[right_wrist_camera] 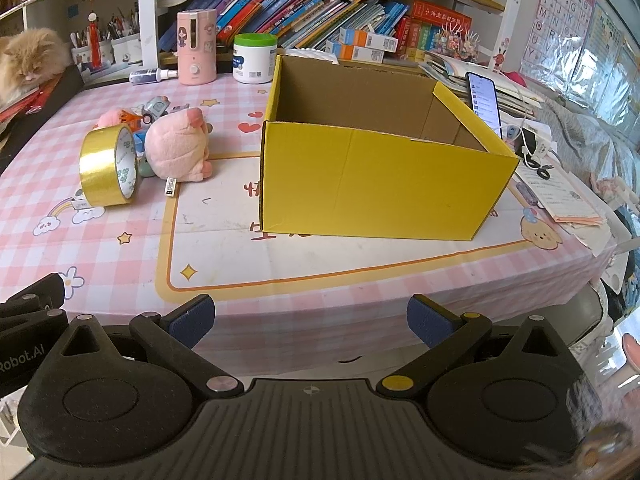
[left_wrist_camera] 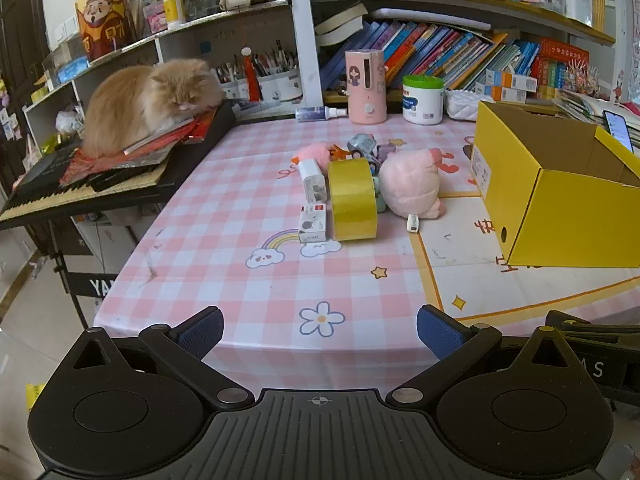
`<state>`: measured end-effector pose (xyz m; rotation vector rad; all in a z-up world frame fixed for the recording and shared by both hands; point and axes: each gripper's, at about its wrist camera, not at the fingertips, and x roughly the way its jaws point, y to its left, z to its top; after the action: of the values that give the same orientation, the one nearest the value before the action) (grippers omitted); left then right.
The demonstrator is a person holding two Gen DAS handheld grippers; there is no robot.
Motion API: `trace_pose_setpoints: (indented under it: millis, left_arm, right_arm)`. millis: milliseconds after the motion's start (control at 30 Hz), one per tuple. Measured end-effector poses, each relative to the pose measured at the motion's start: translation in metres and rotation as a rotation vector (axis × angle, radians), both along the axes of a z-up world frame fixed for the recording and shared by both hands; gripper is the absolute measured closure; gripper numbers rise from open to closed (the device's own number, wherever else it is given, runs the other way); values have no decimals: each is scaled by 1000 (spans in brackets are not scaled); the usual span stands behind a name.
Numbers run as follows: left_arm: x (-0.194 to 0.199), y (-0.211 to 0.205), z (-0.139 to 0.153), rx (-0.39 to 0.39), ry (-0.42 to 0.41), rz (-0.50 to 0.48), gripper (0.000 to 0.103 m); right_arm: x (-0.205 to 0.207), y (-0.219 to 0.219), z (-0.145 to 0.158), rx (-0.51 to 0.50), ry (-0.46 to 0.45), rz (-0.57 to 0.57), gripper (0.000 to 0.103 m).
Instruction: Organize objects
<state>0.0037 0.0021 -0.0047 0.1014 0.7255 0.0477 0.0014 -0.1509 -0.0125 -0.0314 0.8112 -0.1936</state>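
A small pile of objects lies mid-table: a roll of gold tape [left_wrist_camera: 352, 200] [right_wrist_camera: 108, 166] standing on edge, a pink plush toy [left_wrist_camera: 412, 184] [right_wrist_camera: 178, 146], a white charger [left_wrist_camera: 310, 178], a small white box [left_wrist_camera: 313, 224] and a toy car [left_wrist_camera: 362, 146] [right_wrist_camera: 155, 108]. An open yellow cardboard box [left_wrist_camera: 560, 216] [right_wrist_camera: 380, 184] stands to their right with nothing visible inside. My left gripper [left_wrist_camera: 320, 332] hovers open over the table's near edge, well short of the pile. My right gripper [right_wrist_camera: 310, 320] is open too, in front of the box.
An orange cat [left_wrist_camera: 148, 100] [right_wrist_camera: 28, 60] lies on a keyboard [left_wrist_camera: 80, 188] at the left. A pink humidifier [left_wrist_camera: 366, 86], a white jar [left_wrist_camera: 423, 98] and a spray bottle [left_wrist_camera: 320, 113] stand at the back below bookshelves. A phone [right_wrist_camera: 484, 98], cables and papers lie right of the box.
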Motion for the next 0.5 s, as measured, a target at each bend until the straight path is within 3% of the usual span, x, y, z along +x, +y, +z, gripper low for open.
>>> trace_pose_setpoints:
  millis: [500]
  left_arm:
    - [-3, 0, 1, 0, -9, -4, 0]
  right_arm:
    - [-1, 0, 1, -1, 0, 0, 0]
